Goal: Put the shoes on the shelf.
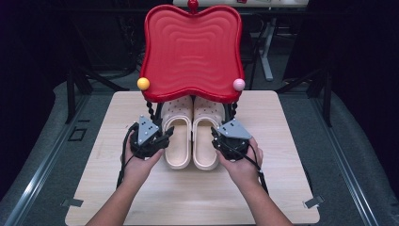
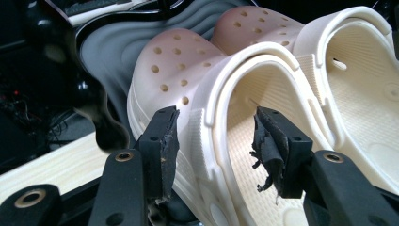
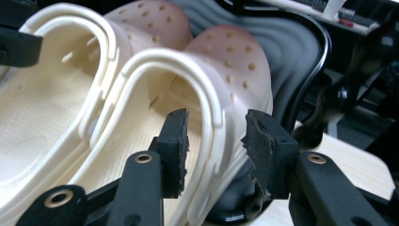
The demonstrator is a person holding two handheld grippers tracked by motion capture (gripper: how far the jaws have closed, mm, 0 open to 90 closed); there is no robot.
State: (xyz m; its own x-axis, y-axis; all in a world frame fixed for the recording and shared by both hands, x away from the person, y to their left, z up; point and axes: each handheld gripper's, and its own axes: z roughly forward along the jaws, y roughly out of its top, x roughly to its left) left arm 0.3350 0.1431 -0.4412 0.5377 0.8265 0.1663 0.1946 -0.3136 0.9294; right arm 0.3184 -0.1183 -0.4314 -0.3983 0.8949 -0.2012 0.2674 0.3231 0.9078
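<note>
Two cream clogs lie side by side on the wooden table [image 1: 141, 197], their toes tucked under a red wavy shelf [image 1: 192, 52]. My left gripper [image 1: 165, 136] straddles the outer side wall of the left clog [image 1: 178, 141]. In the left gripper view, my left gripper [image 2: 216, 136] has one pad outside the left clog [image 2: 188, 75] and one inside, with gaps on both sides. My right gripper [image 1: 216, 136] straddles the outer wall of the right clog [image 1: 206, 141]. My right gripper [image 3: 216, 141] does not press on the right clog [image 3: 235, 61].
The red shelf stands on black beaded legs [image 1: 150, 109] at the table's far side, with a yellow ball [image 1: 143, 83] and a pink ball [image 1: 239, 84] at its front corners. Bare wood lies in front of the clogs. Dark floor and stands surround the table.
</note>
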